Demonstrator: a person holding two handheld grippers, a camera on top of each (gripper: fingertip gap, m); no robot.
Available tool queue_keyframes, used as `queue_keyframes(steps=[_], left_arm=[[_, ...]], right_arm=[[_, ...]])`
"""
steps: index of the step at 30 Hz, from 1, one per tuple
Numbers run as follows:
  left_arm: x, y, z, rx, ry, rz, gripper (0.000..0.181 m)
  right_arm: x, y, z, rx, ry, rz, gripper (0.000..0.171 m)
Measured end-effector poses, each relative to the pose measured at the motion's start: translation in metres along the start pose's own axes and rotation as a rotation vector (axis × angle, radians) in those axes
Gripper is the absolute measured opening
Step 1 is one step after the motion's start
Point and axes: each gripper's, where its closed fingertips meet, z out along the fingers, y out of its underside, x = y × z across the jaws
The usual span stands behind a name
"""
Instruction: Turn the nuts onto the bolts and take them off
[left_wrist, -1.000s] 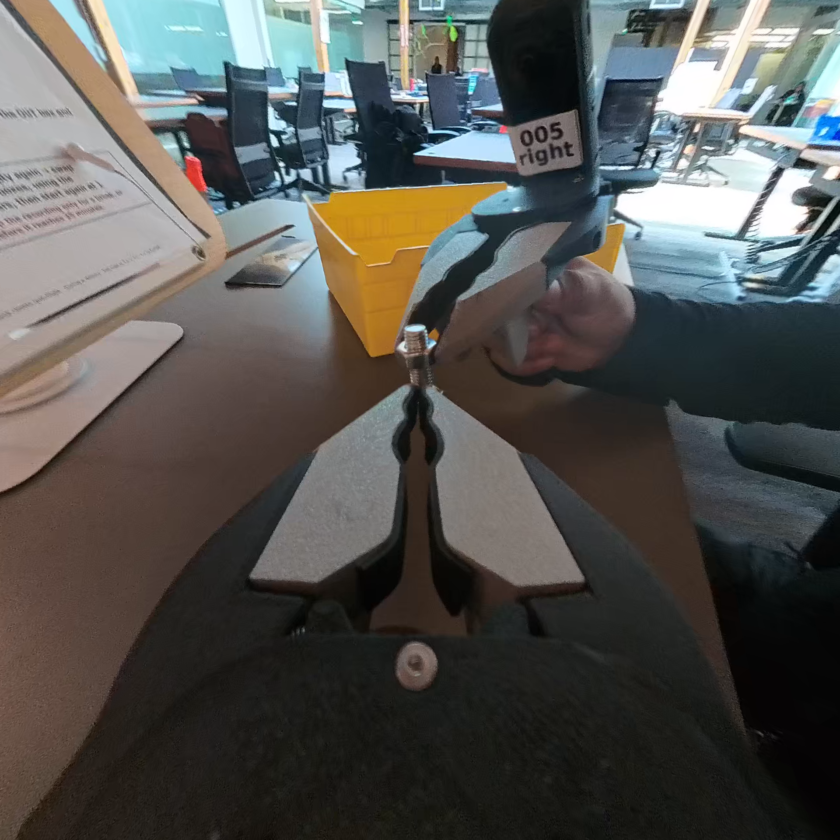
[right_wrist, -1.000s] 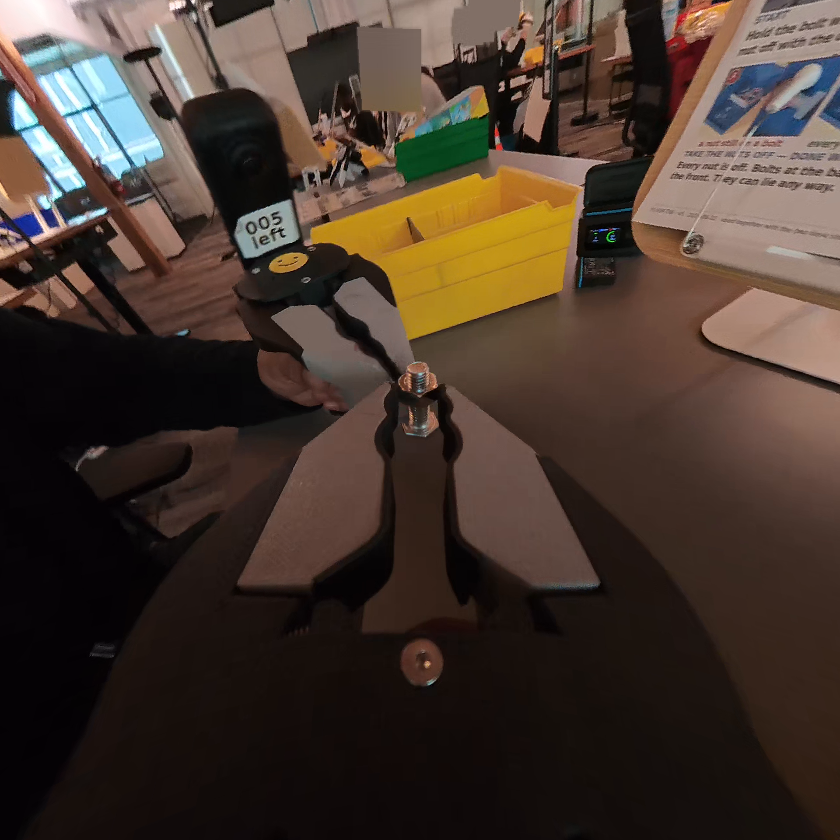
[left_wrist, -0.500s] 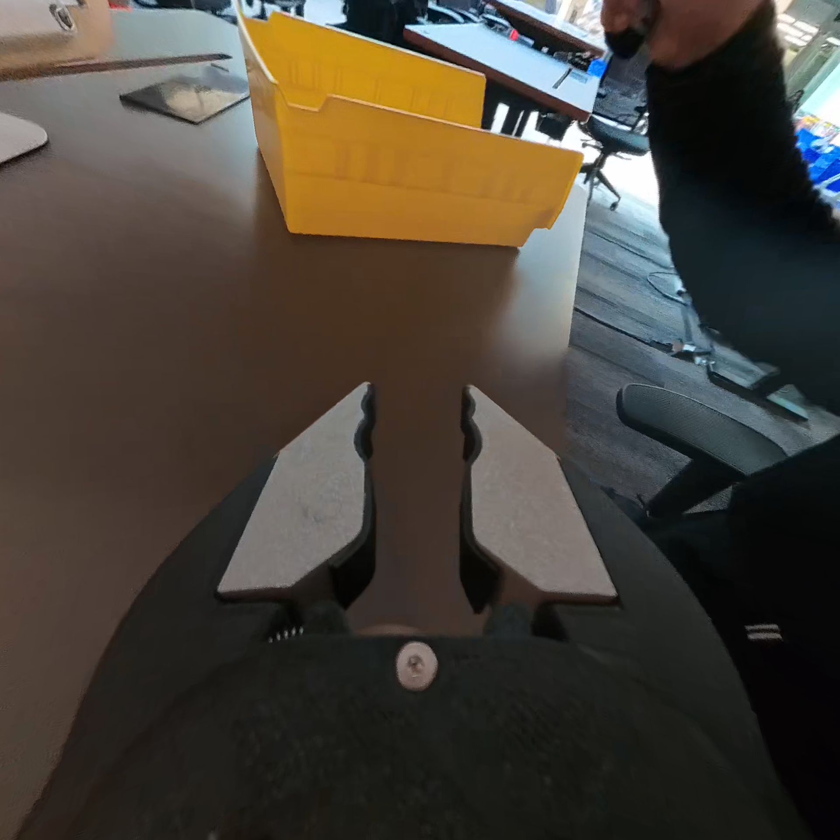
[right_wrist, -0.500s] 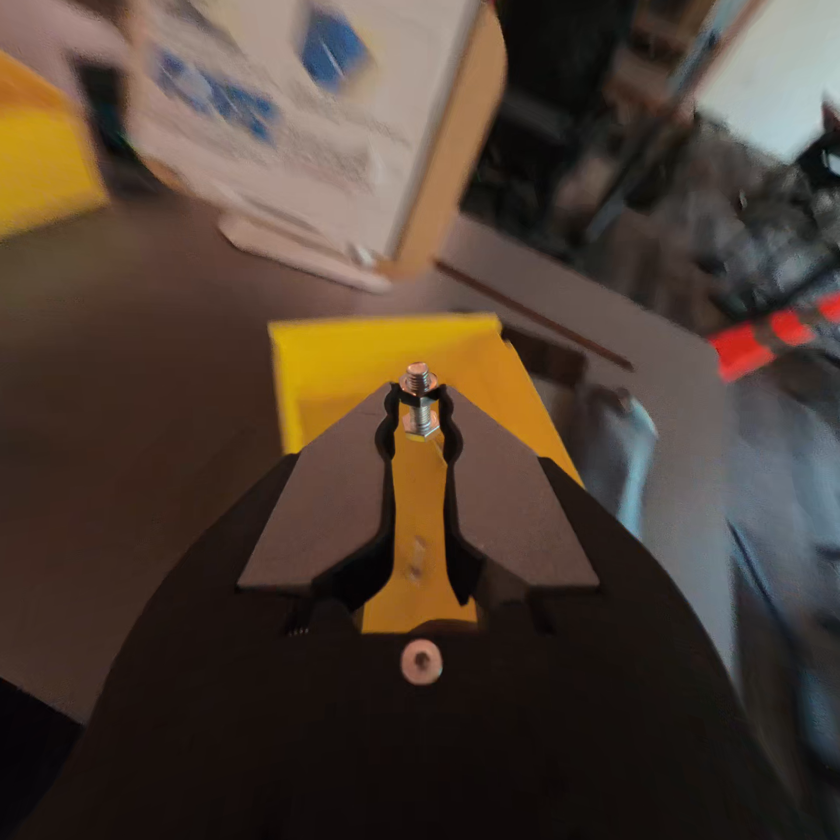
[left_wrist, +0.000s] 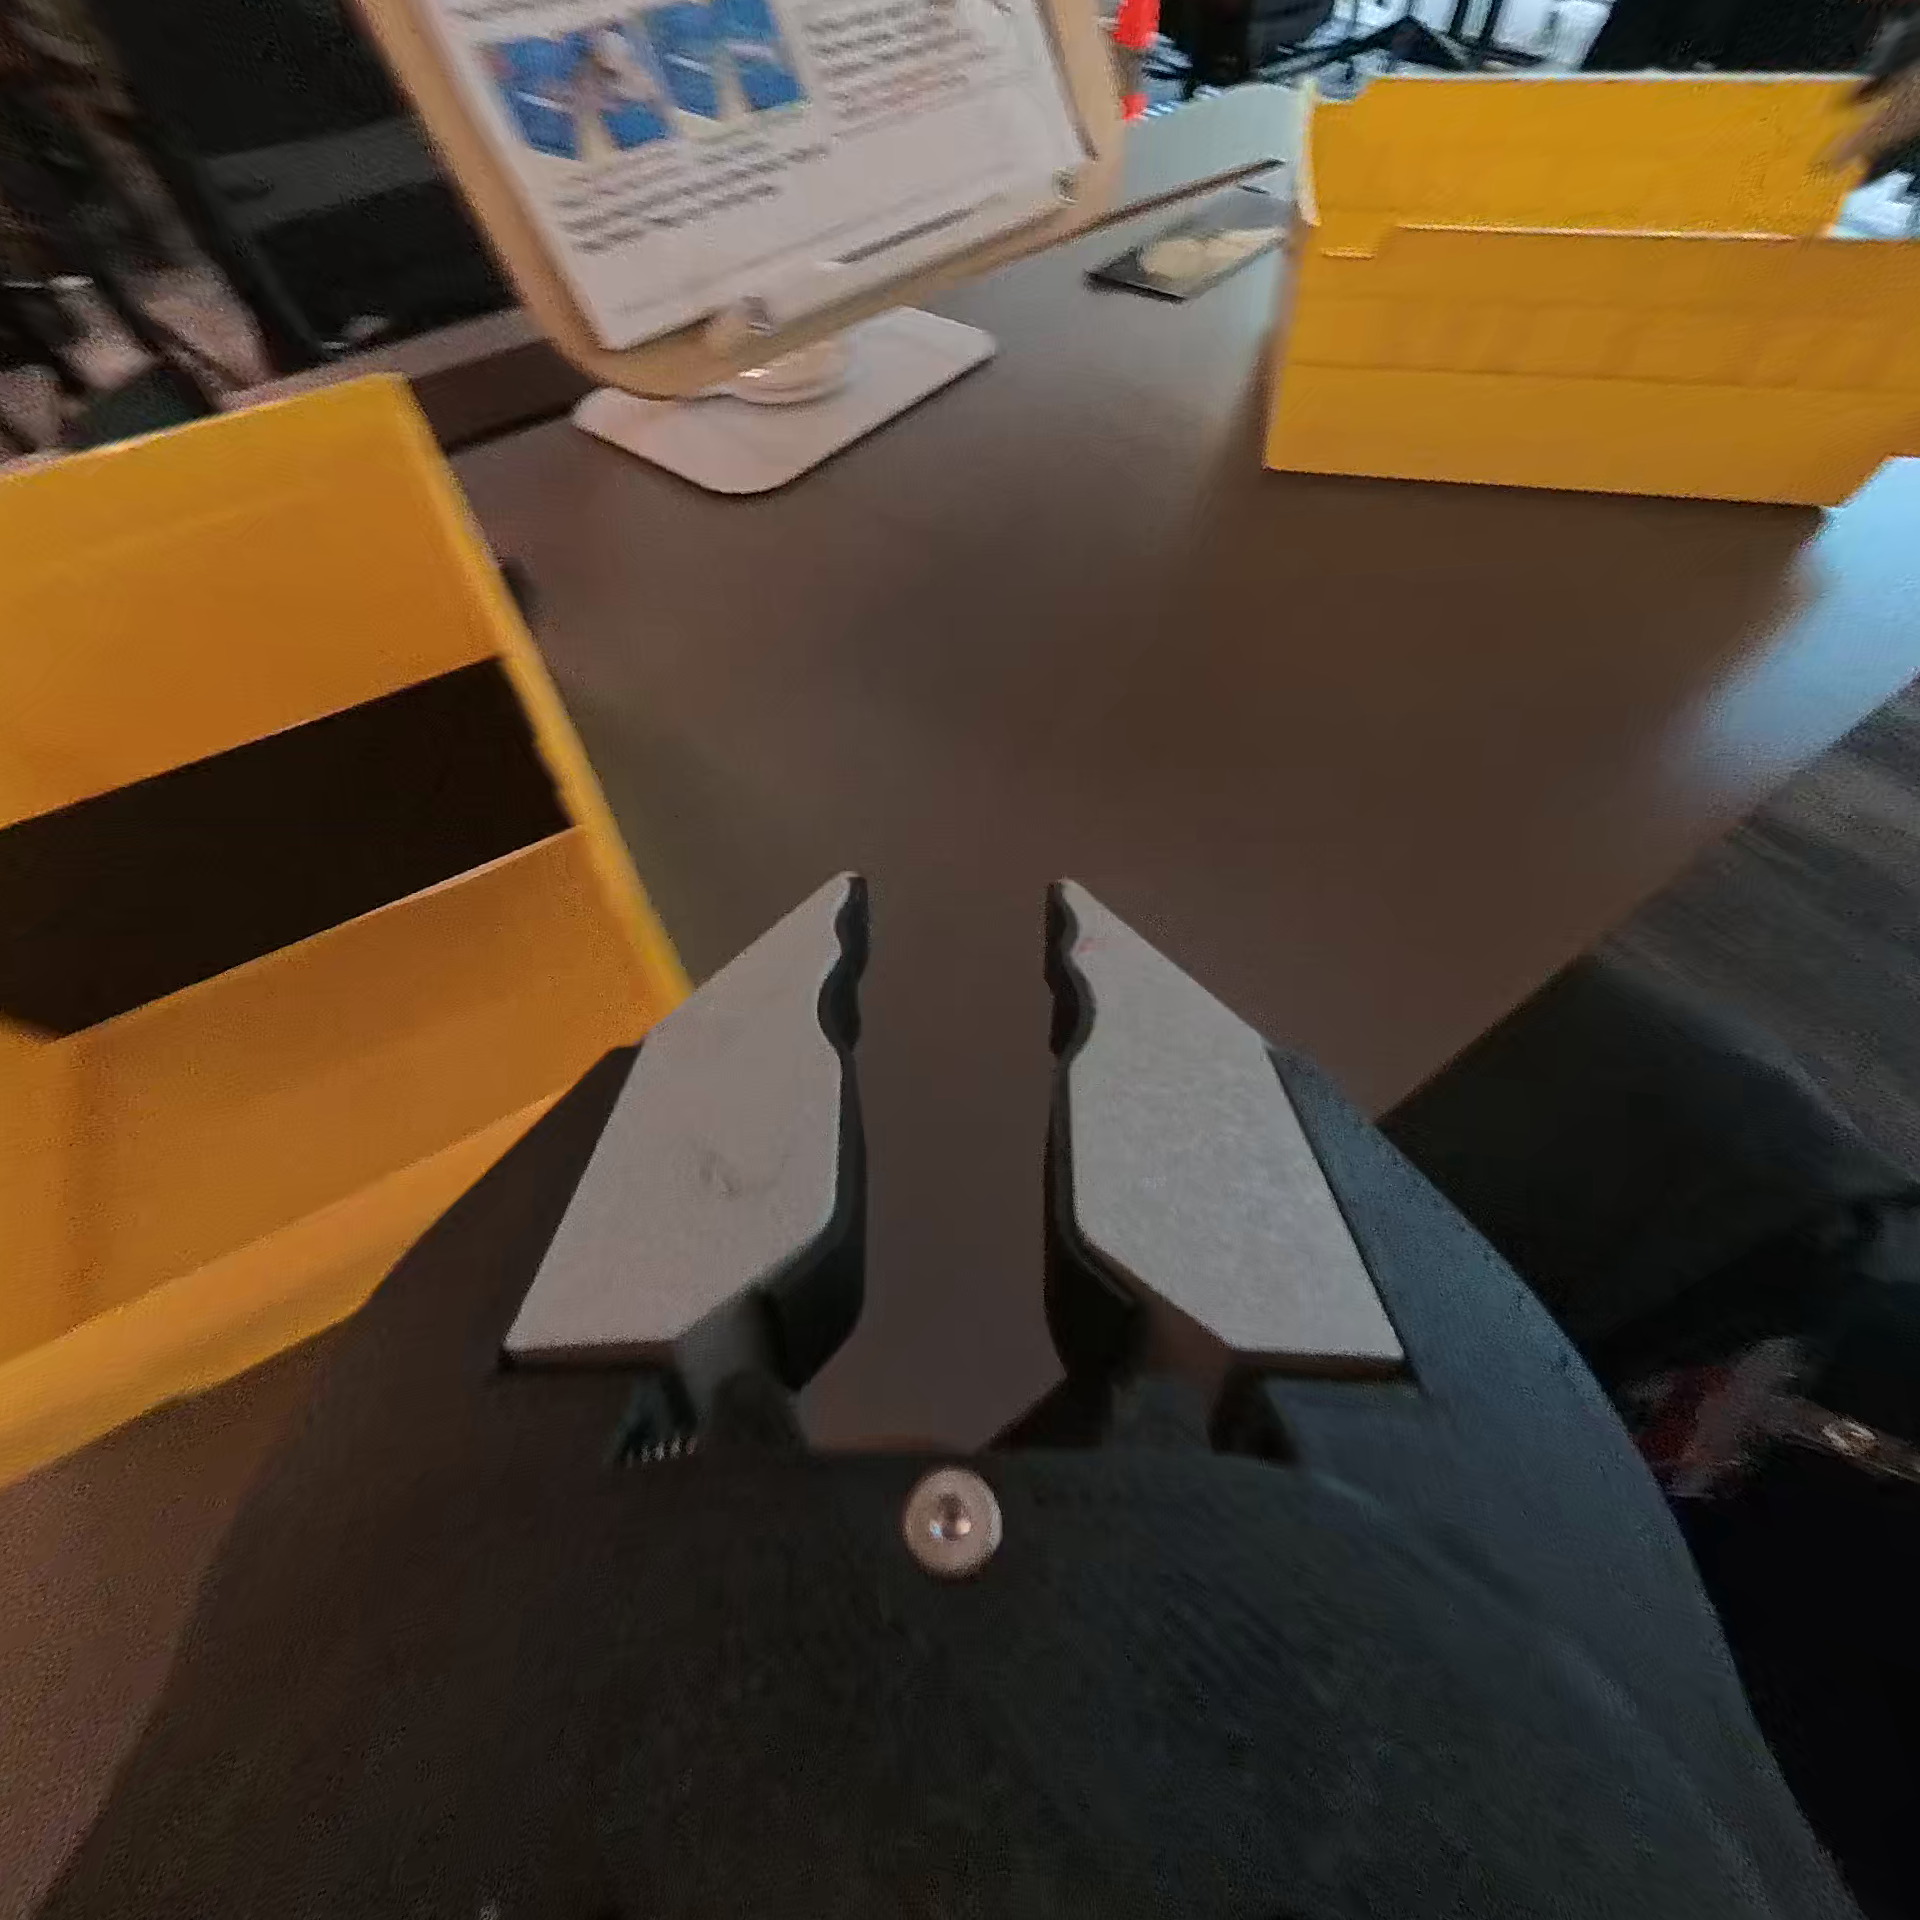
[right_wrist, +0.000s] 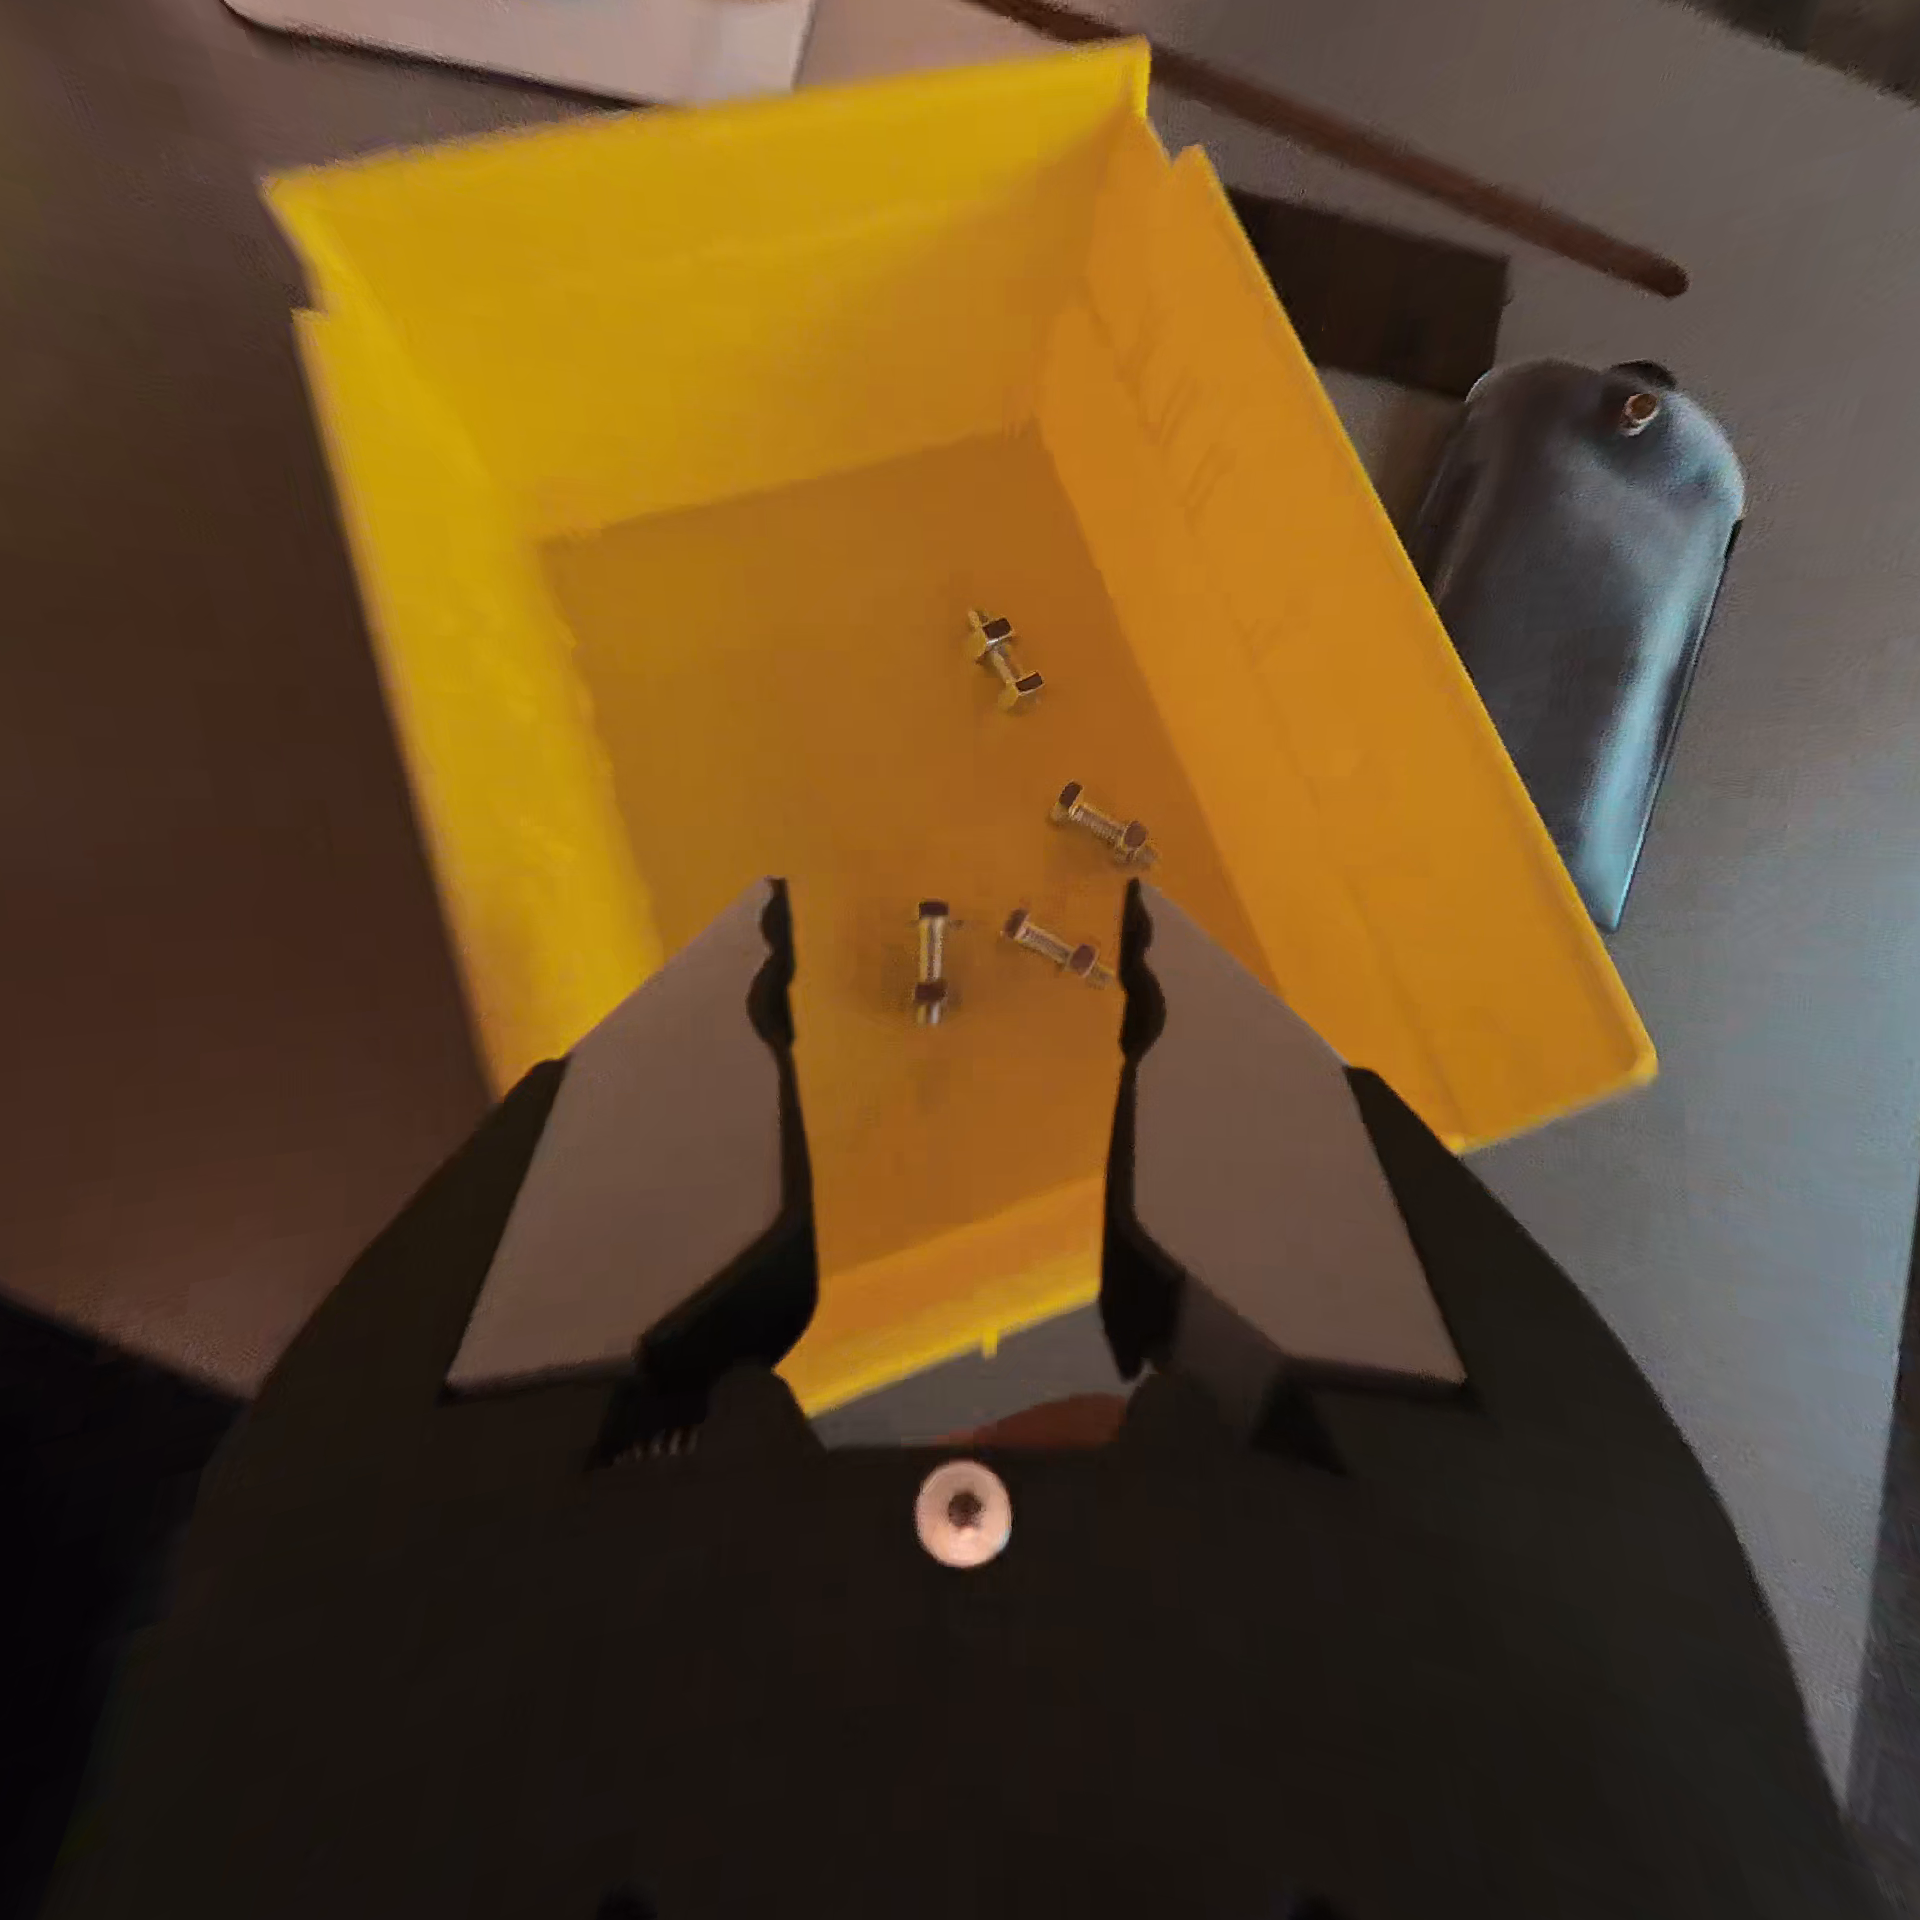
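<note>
Between assemblies: right gripper (right_wrist: 954, 935) spread wide above yellow bin (right_wrist: 436, 582) holding four nutted bolts (right_wrist: 1060, 948) near its right wall, left gripper (left_wrist: 956, 935) parted, empty; next, probably fetching fresh parts.

Four small steel bolts with nuts on them (right_wrist: 1101, 823) lie in the yellow plastic bin (right_wrist: 727, 343), toward its right wall, on the dark brown table (left_wrist: 935, 644). A dark pouch (right_wrist: 1579, 623) lies just beside that wall, near the table's right edge.
</note>
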Motion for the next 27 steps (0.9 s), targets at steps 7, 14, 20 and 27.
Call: queue_keyframes(steps=[7, 14, 20, 27], left_arm=[[-0.062, 0.011, -0.026, -0.015, -0.247, -0.070, 0.052], [-0.056, 0.013, 0.019, -0.034, -0.336, -0.039, 0.059], [-0.065, 0.022, 0.044, -0.078, -0.404, -0.011, 0.059], [-0.069, 0.028, 0.061, -0.078, -0.402, -0.028, 0.054]], right_arm=[[-0.043, 0.059, -0.054, 0.074, -0.062, -0.129, 0.077], [-0.065, 0.063, -0.037, 0.095, 0.052, -0.239, 0.061], [-0.071, 0.059, -0.012, 0.035, 0.046, -0.271, 0.073], [-0.065, 0.062, 0.002, 0.018, 0.046, -0.242, 0.053]])
